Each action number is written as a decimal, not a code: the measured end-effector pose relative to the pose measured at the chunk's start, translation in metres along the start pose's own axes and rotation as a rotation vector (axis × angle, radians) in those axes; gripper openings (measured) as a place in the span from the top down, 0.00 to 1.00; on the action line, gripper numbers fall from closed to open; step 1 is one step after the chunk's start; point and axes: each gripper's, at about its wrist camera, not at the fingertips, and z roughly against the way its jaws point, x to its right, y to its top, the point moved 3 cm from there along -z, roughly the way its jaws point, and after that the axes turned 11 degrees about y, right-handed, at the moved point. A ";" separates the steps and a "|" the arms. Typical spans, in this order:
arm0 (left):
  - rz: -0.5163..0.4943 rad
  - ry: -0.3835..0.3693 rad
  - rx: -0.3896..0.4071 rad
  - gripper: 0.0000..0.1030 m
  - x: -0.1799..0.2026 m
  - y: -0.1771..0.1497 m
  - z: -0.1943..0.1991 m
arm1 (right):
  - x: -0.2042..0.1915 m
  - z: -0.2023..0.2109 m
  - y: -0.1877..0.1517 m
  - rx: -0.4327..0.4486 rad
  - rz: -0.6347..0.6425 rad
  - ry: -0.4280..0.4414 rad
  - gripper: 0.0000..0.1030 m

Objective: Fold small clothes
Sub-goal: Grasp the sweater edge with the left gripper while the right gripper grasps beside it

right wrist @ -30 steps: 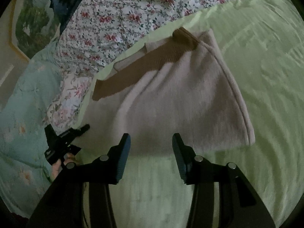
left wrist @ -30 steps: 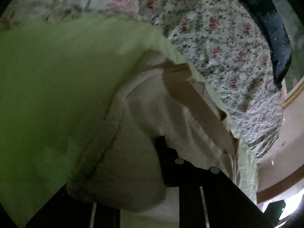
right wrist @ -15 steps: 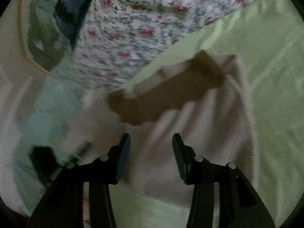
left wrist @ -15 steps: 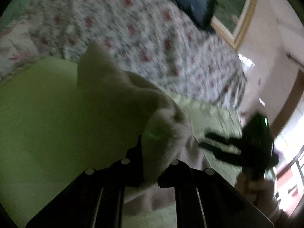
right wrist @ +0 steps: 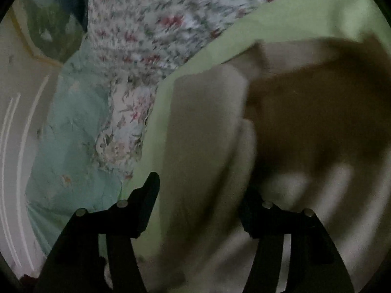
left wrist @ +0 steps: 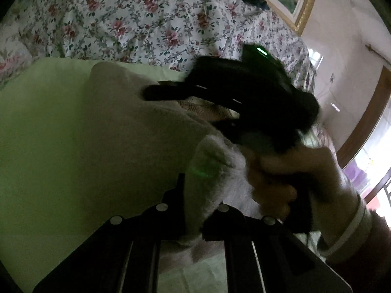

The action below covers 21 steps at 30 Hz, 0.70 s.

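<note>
A small cream fleece garment (left wrist: 136, 131) with a brown ribbed band (left wrist: 207, 108) lies on a light green sheet (left wrist: 48, 112). My left gripper (left wrist: 198, 195) is shut on a bunched edge of the garment. The right gripper, black and held in a hand, crosses the left wrist view (left wrist: 244, 95) above the brown band. In the right wrist view the right gripper (right wrist: 202, 195) is open, its jaws wide apart over the garment (right wrist: 202, 127); the brown band (right wrist: 317, 107) lies to the right, blurred.
A floral quilt (left wrist: 136, 17) lies beyond the green sheet, also in the right wrist view (right wrist: 146, 24). A pale teal blanket (right wrist: 73, 134) lies at the left. A gold-framed picture (left wrist: 293, 2) hangs on the wall. A doorway (left wrist: 366, 127) is at the right.
The right gripper has swung in close over the garment and opened wider. My left gripper has kept its hold on the garment's edge and turned toward the right gripper.
</note>
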 end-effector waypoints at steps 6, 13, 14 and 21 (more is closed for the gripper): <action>-0.044 -0.019 0.032 0.92 0.016 0.011 0.016 | -0.021 -0.014 0.022 -0.017 0.105 -0.093 0.84; -0.116 -0.130 0.007 0.92 0.087 0.009 0.000 | -0.035 0.090 0.009 0.120 0.211 -0.164 0.84; -0.126 -0.137 -0.012 0.92 0.096 0.005 -0.010 | -0.027 0.100 0.007 0.130 0.202 -0.184 0.84; -0.189 -0.151 -0.118 0.92 0.129 -0.019 -0.047 | 0.045 0.129 -0.018 0.119 0.127 -0.364 0.85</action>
